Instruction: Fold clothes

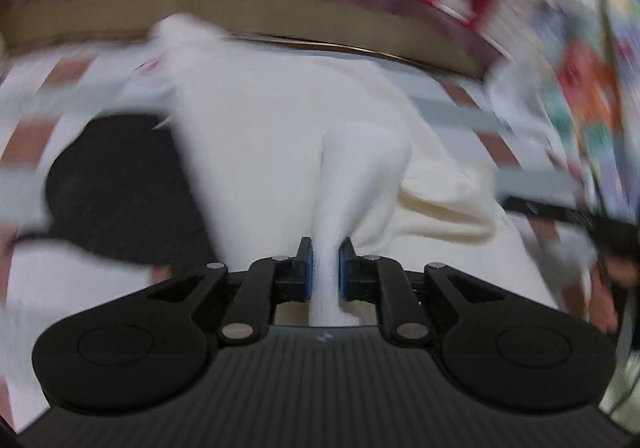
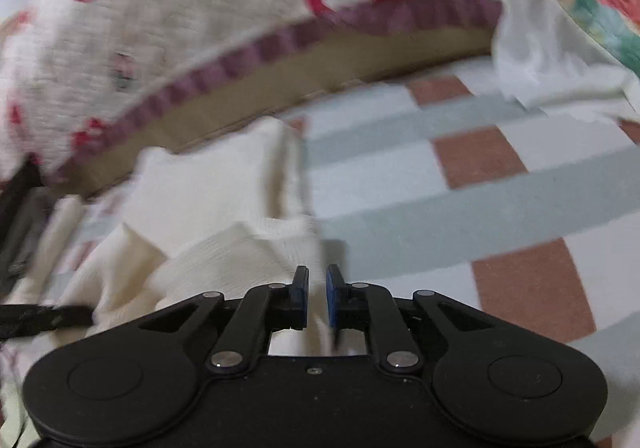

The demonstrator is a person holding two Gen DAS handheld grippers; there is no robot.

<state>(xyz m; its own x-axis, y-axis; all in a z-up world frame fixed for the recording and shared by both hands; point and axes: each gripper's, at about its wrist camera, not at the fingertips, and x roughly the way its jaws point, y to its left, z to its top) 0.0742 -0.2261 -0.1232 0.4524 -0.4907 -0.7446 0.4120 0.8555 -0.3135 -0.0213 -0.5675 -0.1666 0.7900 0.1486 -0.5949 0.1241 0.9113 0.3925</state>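
Cream garment [image 1: 260,151]: soft, light, limp knit, best taken at edges; left tool [image 1: 325,262] clamped on a bunched fold, right tool [image 2: 317,294] nearly together, grip unclear.

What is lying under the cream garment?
Under the cream garment lies a checked sheet of white, grey-green and brown squares. A black cloth shows beside the garment. Whatever is directly beneath the garment's middle is covered.

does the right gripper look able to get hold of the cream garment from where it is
Probably yes: the right gripper sits at the edge of the cream garment, with cloth showing in its narrow gap and nothing covering it; whether the pads already press is unclear.
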